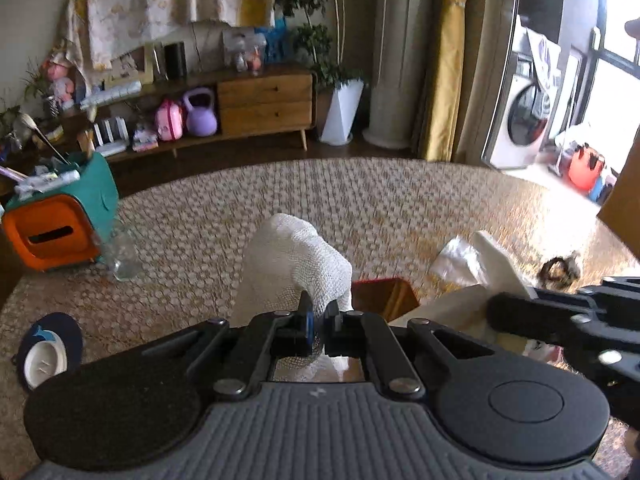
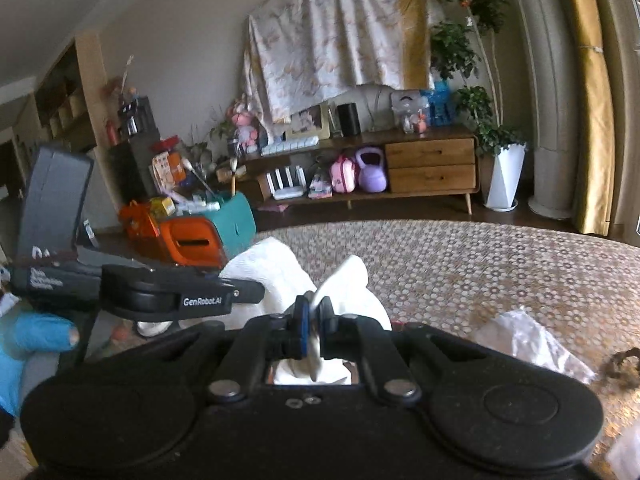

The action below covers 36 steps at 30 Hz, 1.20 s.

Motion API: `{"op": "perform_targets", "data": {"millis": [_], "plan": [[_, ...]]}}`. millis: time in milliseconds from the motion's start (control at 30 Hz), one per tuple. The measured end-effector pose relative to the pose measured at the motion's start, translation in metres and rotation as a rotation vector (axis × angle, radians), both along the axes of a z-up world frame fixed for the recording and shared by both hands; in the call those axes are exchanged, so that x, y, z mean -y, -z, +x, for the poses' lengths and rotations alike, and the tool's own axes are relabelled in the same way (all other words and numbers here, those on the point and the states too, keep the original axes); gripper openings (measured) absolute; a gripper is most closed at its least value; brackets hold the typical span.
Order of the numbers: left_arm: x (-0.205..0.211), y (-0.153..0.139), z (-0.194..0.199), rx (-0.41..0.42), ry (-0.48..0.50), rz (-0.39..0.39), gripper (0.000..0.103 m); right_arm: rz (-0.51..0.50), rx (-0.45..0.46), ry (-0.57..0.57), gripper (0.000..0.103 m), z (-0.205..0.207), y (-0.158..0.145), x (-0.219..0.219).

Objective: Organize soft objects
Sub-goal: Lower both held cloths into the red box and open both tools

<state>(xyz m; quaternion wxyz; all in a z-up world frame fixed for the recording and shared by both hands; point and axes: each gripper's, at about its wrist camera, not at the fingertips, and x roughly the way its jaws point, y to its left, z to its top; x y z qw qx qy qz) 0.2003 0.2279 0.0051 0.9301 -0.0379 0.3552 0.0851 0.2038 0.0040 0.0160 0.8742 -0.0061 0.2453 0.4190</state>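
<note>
A white mesh-textured cloth (image 1: 296,264) is lifted above the patterned table (image 1: 240,200). My left gripper (image 1: 318,312) is shut on its near edge, and the cloth bulges up and forward from the jaws. My right gripper (image 2: 314,308) is shut on another edge of the same white cloth (image 2: 344,280). The right gripper's body (image 1: 560,312) shows at the right of the left wrist view, and the left gripper's body (image 2: 160,292) shows at the left of the right wrist view.
A red-rimmed box (image 1: 384,296) lies under the cloth. A clear plastic bag (image 2: 532,344) and a dark hair tie (image 1: 558,270) lie to the right. An orange-and-teal tissue holder (image 1: 56,224), a glass jar (image 1: 122,256) and a small navy shoe (image 1: 46,354) are on the left.
</note>
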Motion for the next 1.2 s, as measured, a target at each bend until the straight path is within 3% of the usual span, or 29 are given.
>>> {"op": "perform_targets", "data": {"millis": [167,367,700,933,1000,1067,1200], "plan": [[-0.005,0.034,0.022,-0.084,0.018,0.02,0.005,-0.072,-0.037,-0.004,0.005,0.013,0.033,-0.024],[-0.008,0.067,0.047,-0.15,0.02,-0.022,0.005,-0.177,-0.061,-0.004,0.006,0.022,0.067,-0.043],[-0.008,0.11,0.066,-0.275,0.064,-0.071,0.005,-0.272,-0.112,-0.024,0.008,0.019,0.098,-0.059],[-0.012,0.12,0.069,-0.305,0.059,-0.105,0.005,-0.32,-0.14,-0.039,0.018,0.016,0.107,-0.067],[-0.013,0.121,0.068,-0.303,0.053,-0.11,0.005,-0.323,-0.154,-0.037,0.023,0.016,0.109,-0.067],[-0.014,0.121,0.068,-0.297,0.054,-0.11,0.005,-0.32,-0.163,-0.04,0.034,0.016,0.11,-0.066],[-0.014,0.117,0.063,-0.283,0.045,-0.109,0.005,-0.302,-0.17,-0.05,0.042,0.014,0.108,-0.063]]}}
